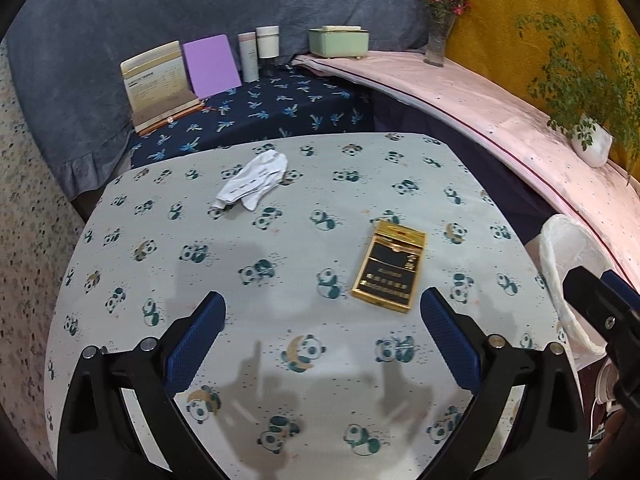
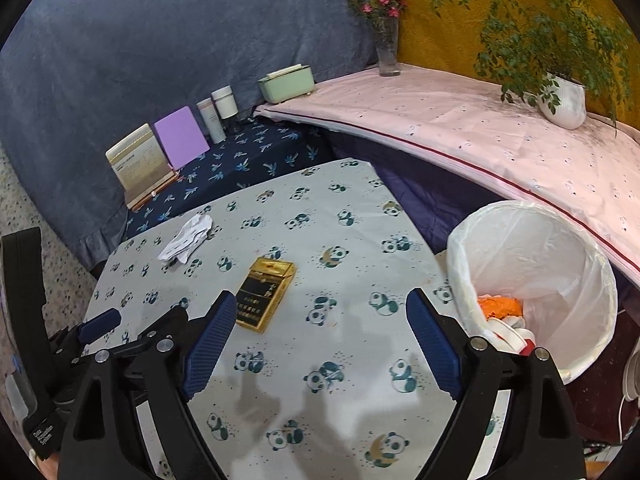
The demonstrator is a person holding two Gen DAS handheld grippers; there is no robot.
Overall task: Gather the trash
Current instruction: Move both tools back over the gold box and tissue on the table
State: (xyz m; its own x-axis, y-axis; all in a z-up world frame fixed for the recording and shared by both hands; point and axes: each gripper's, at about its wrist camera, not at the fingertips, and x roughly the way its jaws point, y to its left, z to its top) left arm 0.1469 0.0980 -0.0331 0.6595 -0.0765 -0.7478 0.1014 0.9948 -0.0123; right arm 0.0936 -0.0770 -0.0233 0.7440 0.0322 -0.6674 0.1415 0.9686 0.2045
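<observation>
The left gripper [image 1: 322, 312] hangs over the panda-print table [image 1: 160, 248] with its blue pads spread wide and nothing between them, and the right gripper [image 2: 320, 316] is the same, jaws wide apart and empty above the same cloth. The gold and black cigarette pack [image 1: 389, 266] lies flat on the table just beyond the grippers, its long axis running away from them with the gold lid end pointing toward the table's far edge and leaning slightly right. The crumpled white paper [image 1: 253, 180] lies farther off, near the table's far left part, well apart from the pack, stretched slantwise from near-left to far-right. The white-lined trash bin [image 2: 532, 288] stands just off the table's right edge, with orange and white scraps inside. Beyond the table's far edge is a lower surface in dark blue palm print [image 1: 272, 108] carrying an upright calendar card [image 1: 158, 80], a purple board [image 1: 211, 65], two pale cylinders and a green box [image 1: 338, 42]. A pink-covered ledge [image 2: 480, 136] curves along the right, bearing a vase of flowers [image 2: 386, 36] and a potted plant [image 2: 560, 96]
</observation>
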